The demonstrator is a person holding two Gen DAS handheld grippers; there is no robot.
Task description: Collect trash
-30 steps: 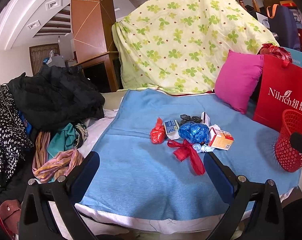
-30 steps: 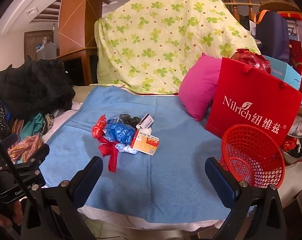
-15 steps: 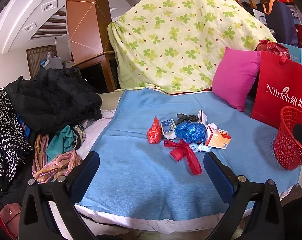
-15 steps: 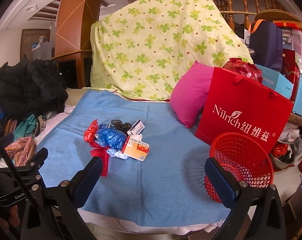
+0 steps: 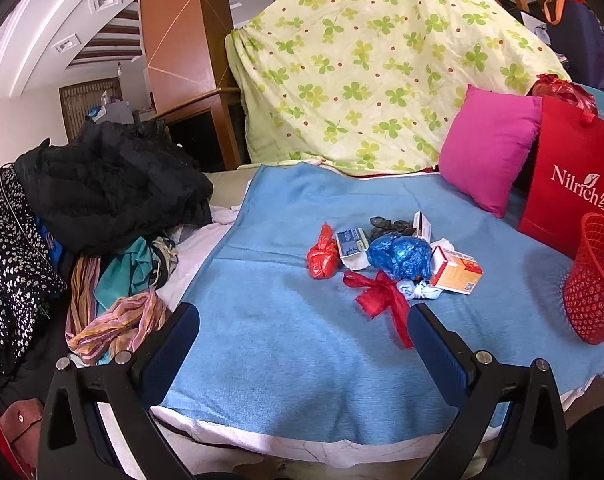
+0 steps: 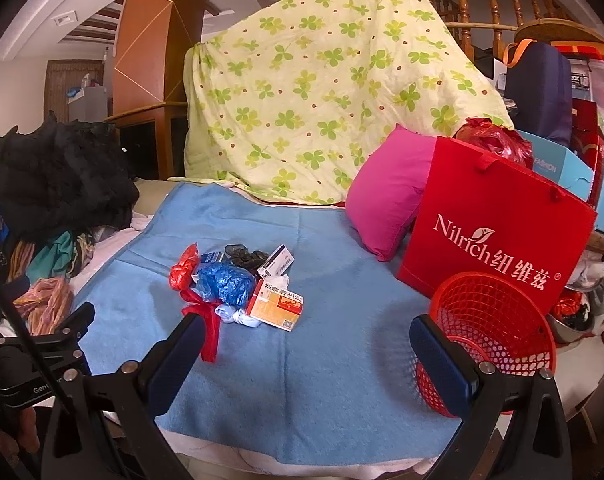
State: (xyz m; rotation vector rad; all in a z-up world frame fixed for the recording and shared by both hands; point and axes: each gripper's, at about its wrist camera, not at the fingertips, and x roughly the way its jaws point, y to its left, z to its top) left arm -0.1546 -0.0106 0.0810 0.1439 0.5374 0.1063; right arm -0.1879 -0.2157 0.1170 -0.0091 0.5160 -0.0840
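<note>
Both units idle: the left hand-held gripper (image 5: 303, 330) and right hand-held gripper (image 6: 305, 340) are spread wide, grasping nothing, short of the trash pile (image 6: 238, 284) clustered mid-way on the blue blanket (image 6: 321, 380). The red mesh basket (image 6: 497, 320) sits at the blanket's right edge, just in front of a red paper bag (image 6: 497, 240). A pink cushion (image 6: 385, 196) leans behind; heaped clothes (image 5: 102, 200) crowd the left side.

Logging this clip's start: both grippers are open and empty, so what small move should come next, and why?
Probably advance the right gripper toward the orange box, the pile's nearest piece to the red basket. Nothing is held yet, and the left gripper hangs equally far back.
</note>
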